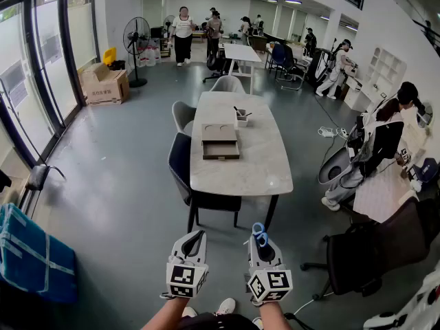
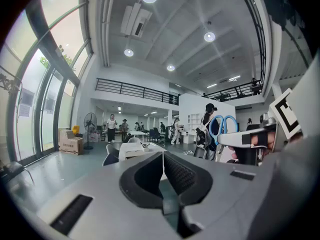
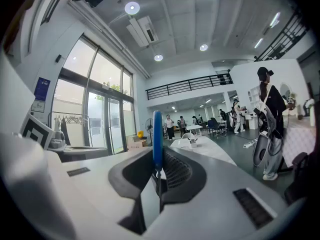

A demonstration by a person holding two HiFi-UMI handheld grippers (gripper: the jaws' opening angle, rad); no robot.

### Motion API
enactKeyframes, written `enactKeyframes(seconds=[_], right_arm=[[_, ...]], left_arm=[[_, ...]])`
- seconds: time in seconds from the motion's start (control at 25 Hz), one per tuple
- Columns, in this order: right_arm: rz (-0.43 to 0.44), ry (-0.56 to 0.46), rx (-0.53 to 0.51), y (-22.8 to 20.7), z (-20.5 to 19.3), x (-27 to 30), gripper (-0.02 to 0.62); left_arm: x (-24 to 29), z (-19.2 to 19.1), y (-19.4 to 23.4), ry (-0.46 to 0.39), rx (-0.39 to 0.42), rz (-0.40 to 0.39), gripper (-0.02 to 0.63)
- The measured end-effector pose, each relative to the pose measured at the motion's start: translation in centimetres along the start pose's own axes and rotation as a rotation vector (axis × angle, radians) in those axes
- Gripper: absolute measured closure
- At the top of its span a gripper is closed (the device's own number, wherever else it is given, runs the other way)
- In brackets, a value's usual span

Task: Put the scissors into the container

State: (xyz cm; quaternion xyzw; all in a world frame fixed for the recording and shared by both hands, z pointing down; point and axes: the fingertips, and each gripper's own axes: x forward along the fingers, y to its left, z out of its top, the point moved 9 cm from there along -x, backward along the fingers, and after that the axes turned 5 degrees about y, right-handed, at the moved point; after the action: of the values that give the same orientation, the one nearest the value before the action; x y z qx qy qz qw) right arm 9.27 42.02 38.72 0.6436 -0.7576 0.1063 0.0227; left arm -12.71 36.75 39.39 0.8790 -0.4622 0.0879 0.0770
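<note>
Both grippers hang low over the grey floor, well short of the long white table (image 1: 268, 163). My right gripper (image 1: 260, 245) is shut on the scissors (image 1: 258, 232). Their blue handle loops stick out past the fingertips, and the blades lie clamped between the pads. In the right gripper view the scissors (image 3: 157, 139) stand edge-on in my right gripper (image 3: 158, 173). From the left gripper view the scissors (image 2: 223, 127) show at the right. My left gripper (image 1: 194, 240) (image 2: 163, 170) is shut with nothing in it. A small white container (image 1: 242, 119) holding dark items stands at the table's far middle.
A brown wooden tray (image 1: 221, 145) lies in the middle of the table. Chairs (image 1: 180, 158) line its left side, with a black office chair (image 1: 375, 249) at the right. A blue bin (image 1: 34, 260) sits at the left. Cardboard boxes (image 1: 104, 84), a fan (image 1: 137, 36) and several people stand farther off.
</note>
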Motion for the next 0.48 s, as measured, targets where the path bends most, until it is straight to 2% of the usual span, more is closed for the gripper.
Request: enactKeyframes(seconds=[0.48], right_arm=[[0.008,-0.007,0.006,-1.00,-0.17,0.17,0.555]], left_arm=[[0.87,-0.08,-0.57,0.004,0.002,-0.002,0.587]])
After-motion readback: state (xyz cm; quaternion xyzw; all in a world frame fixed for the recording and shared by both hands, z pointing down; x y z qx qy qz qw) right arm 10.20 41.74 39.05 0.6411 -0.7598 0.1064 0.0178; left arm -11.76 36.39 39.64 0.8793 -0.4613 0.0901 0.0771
